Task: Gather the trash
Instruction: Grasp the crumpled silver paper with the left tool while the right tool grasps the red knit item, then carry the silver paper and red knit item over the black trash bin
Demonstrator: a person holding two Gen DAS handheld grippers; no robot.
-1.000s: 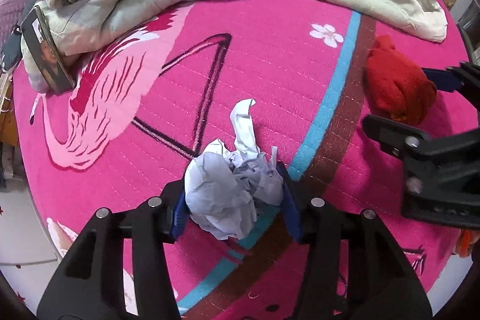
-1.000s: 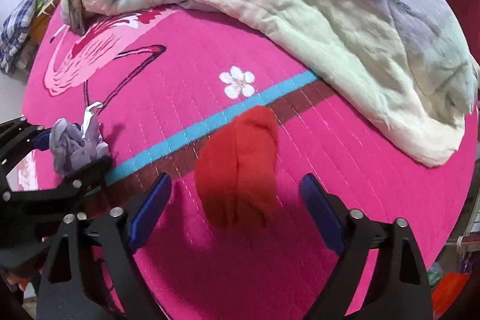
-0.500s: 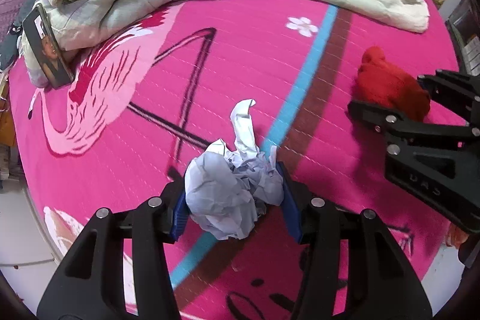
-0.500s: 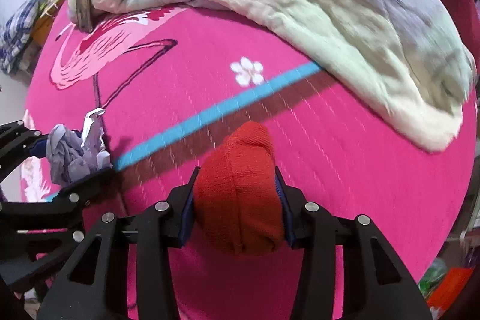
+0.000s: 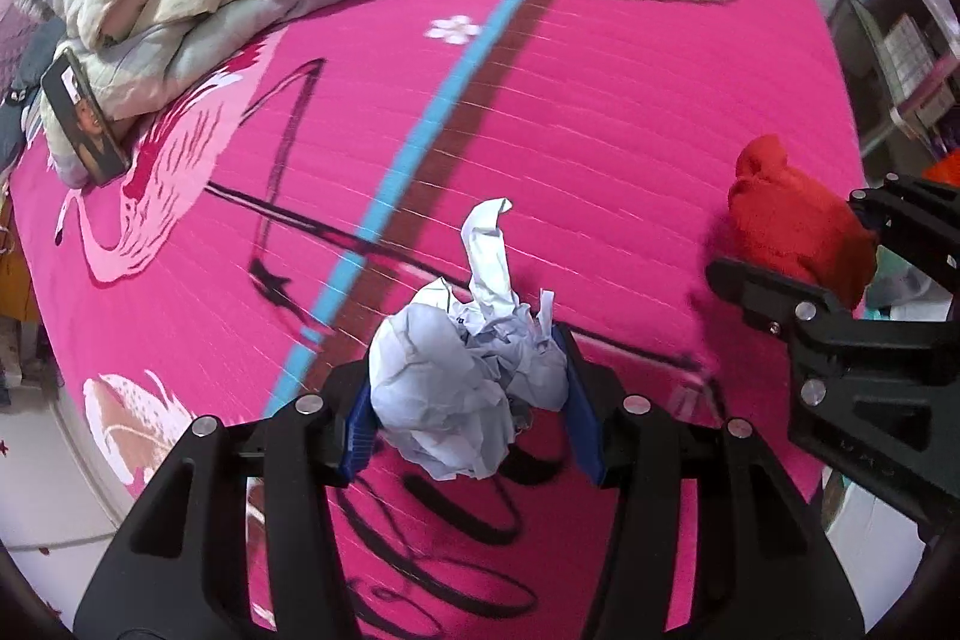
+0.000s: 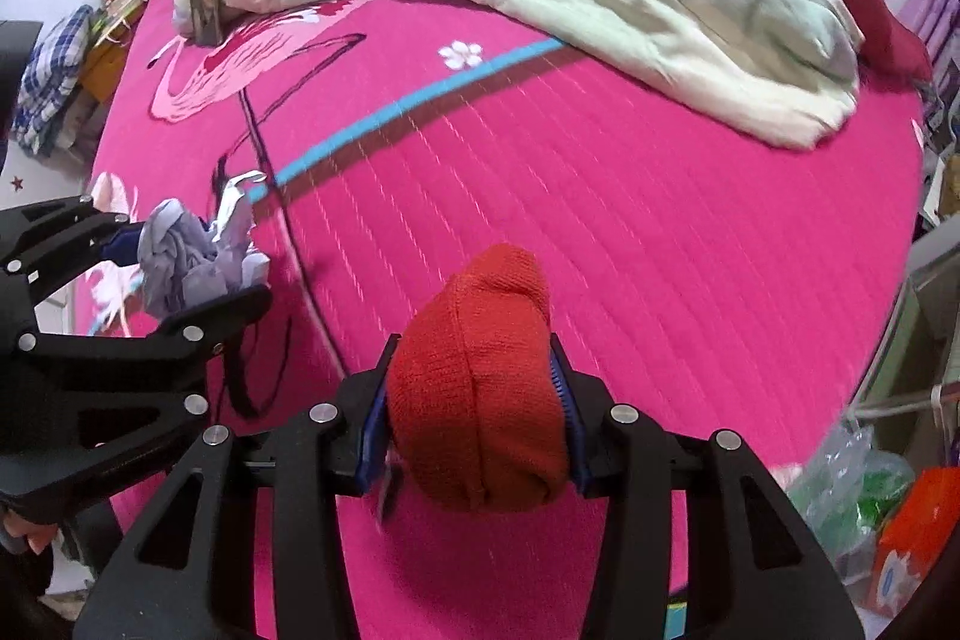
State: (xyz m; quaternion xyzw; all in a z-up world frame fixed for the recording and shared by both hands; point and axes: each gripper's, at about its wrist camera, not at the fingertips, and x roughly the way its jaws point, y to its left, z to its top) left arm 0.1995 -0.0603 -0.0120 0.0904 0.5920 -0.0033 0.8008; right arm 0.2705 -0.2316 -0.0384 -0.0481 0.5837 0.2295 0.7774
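Left claw [image 5: 465, 403] clamps the paper wad [image 5: 462, 388], right claw [image 6: 471, 418] clamps the red knit hat [image 6: 480, 388]; keep both squeezed tight while carrying past the bed [image 6: 660, 220] edge.

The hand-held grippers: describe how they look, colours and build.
Both alike: the left hand-held gripper and right hand-held gripper have matte black plastic frames with triangular cut-outs, round silver screw heads and blue ribbed pads lining the fingers. No cables or sleeves show.
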